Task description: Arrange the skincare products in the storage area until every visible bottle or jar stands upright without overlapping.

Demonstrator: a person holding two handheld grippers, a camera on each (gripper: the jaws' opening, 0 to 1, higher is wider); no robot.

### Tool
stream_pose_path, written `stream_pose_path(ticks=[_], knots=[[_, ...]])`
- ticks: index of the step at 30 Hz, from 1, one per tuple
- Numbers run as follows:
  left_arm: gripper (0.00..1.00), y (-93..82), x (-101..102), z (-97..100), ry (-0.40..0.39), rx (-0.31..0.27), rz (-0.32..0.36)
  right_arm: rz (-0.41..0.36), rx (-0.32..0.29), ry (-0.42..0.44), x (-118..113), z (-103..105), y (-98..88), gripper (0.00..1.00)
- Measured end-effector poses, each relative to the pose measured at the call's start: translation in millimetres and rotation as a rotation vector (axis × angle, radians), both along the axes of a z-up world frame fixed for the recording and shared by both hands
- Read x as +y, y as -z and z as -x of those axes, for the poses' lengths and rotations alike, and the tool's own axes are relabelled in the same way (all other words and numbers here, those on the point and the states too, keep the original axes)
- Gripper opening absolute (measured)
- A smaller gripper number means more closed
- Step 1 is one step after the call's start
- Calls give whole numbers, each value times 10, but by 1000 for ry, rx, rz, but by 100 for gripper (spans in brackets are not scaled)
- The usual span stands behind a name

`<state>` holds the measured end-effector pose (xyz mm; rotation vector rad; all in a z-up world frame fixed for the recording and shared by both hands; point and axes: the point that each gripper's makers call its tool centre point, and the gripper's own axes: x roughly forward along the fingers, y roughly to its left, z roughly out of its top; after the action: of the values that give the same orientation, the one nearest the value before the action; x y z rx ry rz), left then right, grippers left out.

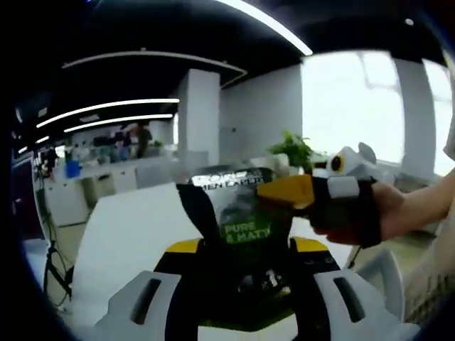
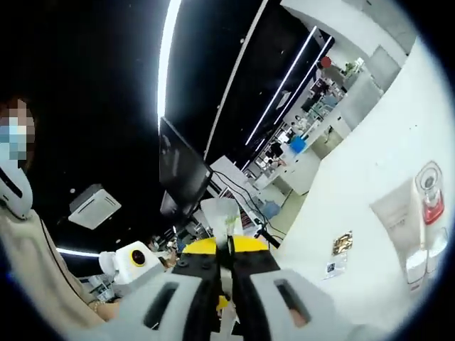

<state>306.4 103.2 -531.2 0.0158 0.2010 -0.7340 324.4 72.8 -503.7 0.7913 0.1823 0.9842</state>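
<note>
Skincare sachet (image 1: 245,213), dark with green label, held up above the white bench (image 1: 135,227) in left gripper view: left tongs (image 1: 245,249) closed on its lower part, right tongs (image 1: 298,193) pinching its upper right edge. Right gripper view: right tongs (image 2: 226,266) nearly shut on a thin pale edge, likely that sachet. On the bench (image 2: 370,142), right of these tongs: red-capped bottle (image 2: 429,195), pale tube (image 2: 398,213), small packet (image 2: 340,249). Risk: two-sided pull could tear or drop the sachet.
</note>
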Motion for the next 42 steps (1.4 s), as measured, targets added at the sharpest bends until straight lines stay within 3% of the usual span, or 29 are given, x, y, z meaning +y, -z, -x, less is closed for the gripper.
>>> stream_pose_path(ticks=[6, 8, 11, 12, 14, 17, 20, 22, 25, 30, 34, 39, 42], knots=[[71, -46, 8, 25, 55, 46, 42, -22, 11, -19, -75, -18, -49, 1], [75, -43, 29, 25, 79, 49, 39, -56, 9, -68, -80, 31, -137, 1], [80, -35, -10, 100, 177, 158, 134, -78, 2, -172, -50, 164, -247, 1], [80, -36, -19, 116, 192, 169, 141, -82, -8, -197, -42, 199, -281, 1], [79, -25, -103, 268, 314, 201, 127, -95, -19, -243, -30, 263, -350, 1], [84, -25, -182, 390, 381, 280, 162, -99, -33, -293, -7, 345, -425, 1], [72, -78, -242, 476, 446, 308, 219, -98, -36, -302, -7, 365, -436, 1], [52, -63, -245, 489, 455, 301, 203, -100, -35, -301, -19, 363, -433, 1], [33, -27, -250, 486, 448, 302, 190, -111, -16, -289, -74, 324, -402, 1], [24, 77, -233, 456, 413, 343, 189, -54, -11, -237, -144, 261, -328, 1], [3, -44, -262, 494, 430, 380, 328, -24, -6, -191, -211, 197, -270, 1], [0, -79, -286, 514, 430, 415, 414, -29, -44, -135, -227, 171, -283, 5], [0, -98, -297, 526, 435, 425, 440, -98, -9, -112, -240, 169, -289, 8]])
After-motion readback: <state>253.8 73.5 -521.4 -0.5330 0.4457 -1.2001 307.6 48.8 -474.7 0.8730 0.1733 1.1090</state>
